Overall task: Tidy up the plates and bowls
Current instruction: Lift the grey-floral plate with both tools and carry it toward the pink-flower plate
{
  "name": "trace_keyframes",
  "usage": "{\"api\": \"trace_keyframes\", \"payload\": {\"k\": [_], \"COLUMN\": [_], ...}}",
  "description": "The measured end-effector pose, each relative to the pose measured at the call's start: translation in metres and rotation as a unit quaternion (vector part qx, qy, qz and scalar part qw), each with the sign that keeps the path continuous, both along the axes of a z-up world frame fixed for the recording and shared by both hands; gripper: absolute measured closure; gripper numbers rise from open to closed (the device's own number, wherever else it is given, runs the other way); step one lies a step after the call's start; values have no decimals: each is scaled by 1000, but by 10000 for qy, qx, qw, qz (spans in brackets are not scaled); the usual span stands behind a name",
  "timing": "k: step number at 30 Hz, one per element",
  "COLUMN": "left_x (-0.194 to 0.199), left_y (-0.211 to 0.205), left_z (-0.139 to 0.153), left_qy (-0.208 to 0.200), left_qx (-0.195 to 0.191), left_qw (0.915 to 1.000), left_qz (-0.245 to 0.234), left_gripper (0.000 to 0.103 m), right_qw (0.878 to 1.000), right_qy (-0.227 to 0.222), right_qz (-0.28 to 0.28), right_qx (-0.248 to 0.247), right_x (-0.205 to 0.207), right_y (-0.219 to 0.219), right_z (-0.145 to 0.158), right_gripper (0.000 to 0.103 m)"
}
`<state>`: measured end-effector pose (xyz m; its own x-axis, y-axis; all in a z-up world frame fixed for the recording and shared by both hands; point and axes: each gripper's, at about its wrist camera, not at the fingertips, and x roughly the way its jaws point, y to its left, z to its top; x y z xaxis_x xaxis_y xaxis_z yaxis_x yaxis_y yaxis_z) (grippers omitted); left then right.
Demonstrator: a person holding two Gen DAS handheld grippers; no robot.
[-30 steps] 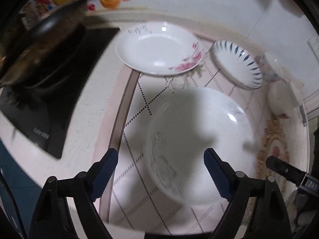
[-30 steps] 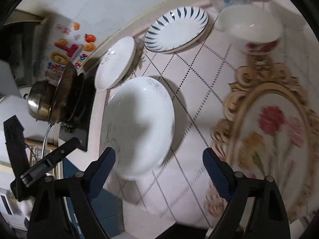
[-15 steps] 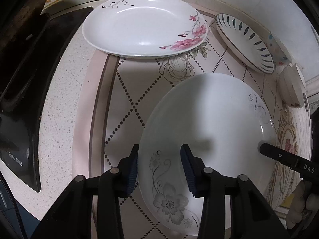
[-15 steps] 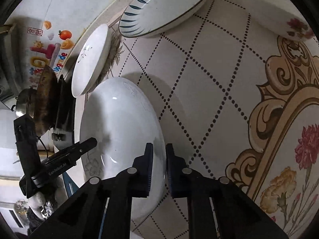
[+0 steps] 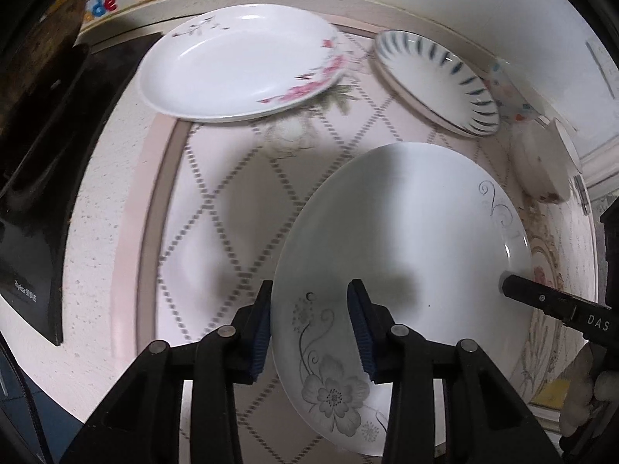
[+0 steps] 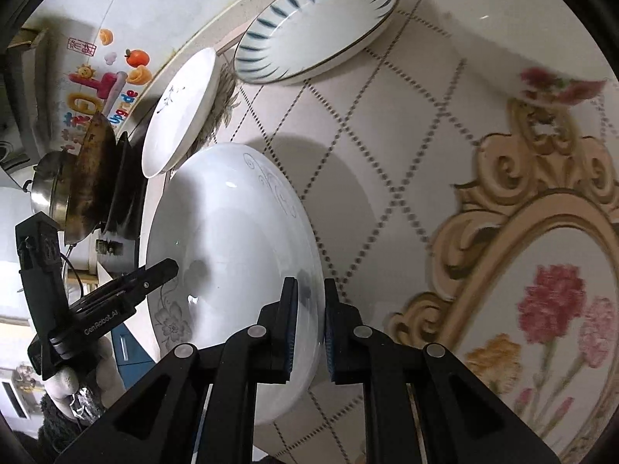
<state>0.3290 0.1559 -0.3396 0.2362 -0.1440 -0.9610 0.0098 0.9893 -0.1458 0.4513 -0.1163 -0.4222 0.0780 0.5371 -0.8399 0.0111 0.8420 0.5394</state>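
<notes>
A large white plate with a grey flower print (image 5: 406, 232) (image 6: 232, 239) is held between both grippers, lifted and tilted above the patterned mat. My left gripper (image 5: 309, 324) is shut on its near rim. My right gripper (image 6: 311, 328) is shut on the opposite rim, and its finger shows in the left wrist view (image 5: 541, 297). A white plate with pink blossoms (image 5: 240, 65) (image 6: 178, 112) lies at the back left. A blue-striped plate (image 5: 437, 81) (image 6: 317, 23) lies beside it. A white bowl with red flowers (image 6: 514, 31) (image 5: 541, 170) stands further right.
A black induction cooktop (image 5: 35, 178) with a dark pan (image 6: 89, 178) and a steel pot (image 6: 46, 189) stands at the left. The floral mat (image 6: 503, 232) covers the counter. A wall with colourful stickers (image 6: 104, 81) runs along the back.
Both grippers went from wide open to shut on opposite rims of the large plate. The plate has risen off the mat and tilted.
</notes>
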Motion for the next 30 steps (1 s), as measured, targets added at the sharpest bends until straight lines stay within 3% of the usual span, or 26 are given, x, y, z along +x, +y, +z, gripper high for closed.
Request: {"api": "trace_keyframes", "payload": {"k": [8,16,30], "left_x": [5,13,10], "left_y": [-59,-122,-167], "left_z": [4,-9,-20], "left_qy": [-56,18,44], "left_qx": [-119,-257,-59], "left_qw": [9995,9982,9976], "left_qz": [-293,-543,-693], "left_gripper": [68,68,68], "right_qw": [9996,9975,9938], "right_qy": [-24,83,285], "right_qz": [-264,-673,-1048], "right_qx": [-55,-216,-255], "right_x": [-13,-30,-40], "right_y": [-61,-123,-179], "right_z": [19,15,-2], "right_gripper": [89,89,89]}}
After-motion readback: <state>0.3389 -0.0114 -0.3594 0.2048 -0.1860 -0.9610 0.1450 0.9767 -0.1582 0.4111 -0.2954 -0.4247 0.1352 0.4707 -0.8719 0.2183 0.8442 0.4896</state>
